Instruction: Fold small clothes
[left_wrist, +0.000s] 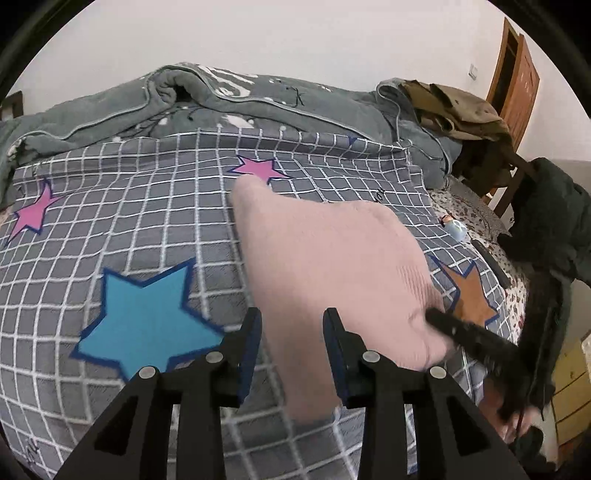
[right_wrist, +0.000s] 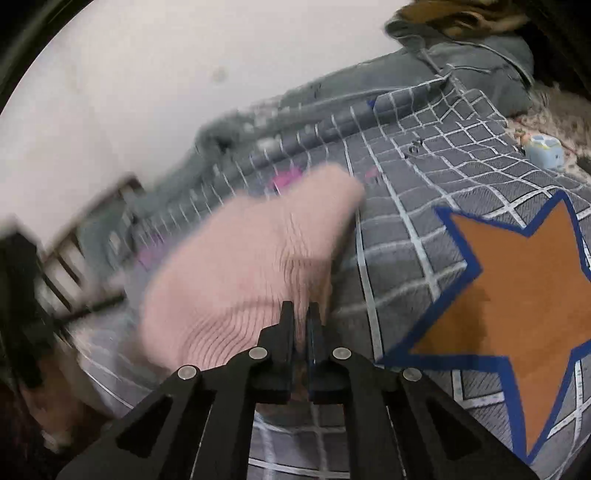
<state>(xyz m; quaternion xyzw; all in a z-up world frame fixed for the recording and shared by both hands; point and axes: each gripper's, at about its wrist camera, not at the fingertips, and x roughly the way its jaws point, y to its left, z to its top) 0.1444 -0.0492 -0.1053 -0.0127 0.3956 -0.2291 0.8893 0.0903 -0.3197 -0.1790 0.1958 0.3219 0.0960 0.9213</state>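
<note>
Still early: you are lifting the pink knit (left_wrist: 332, 266) off the bedspread (left_wrist: 147, 221), no fold showing yet.

Your right gripper (right_wrist: 299, 314) is pinching a corner of the knit, jaws nearly closed on it. Your left gripper (left_wrist: 291, 325) is standing part open, cloth lying between the fingers but not clamped. The far end is trailing toward the pink star (left_wrist: 258, 168); laying flat and folding are all waiting.

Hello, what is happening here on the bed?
A person is folding a small pink knitted garment on a bed with a grey checked star sheet. The right gripper is shut on the garment's edge. The left gripper is open, its fingers apart over the cloth, not gripping it.
</note>
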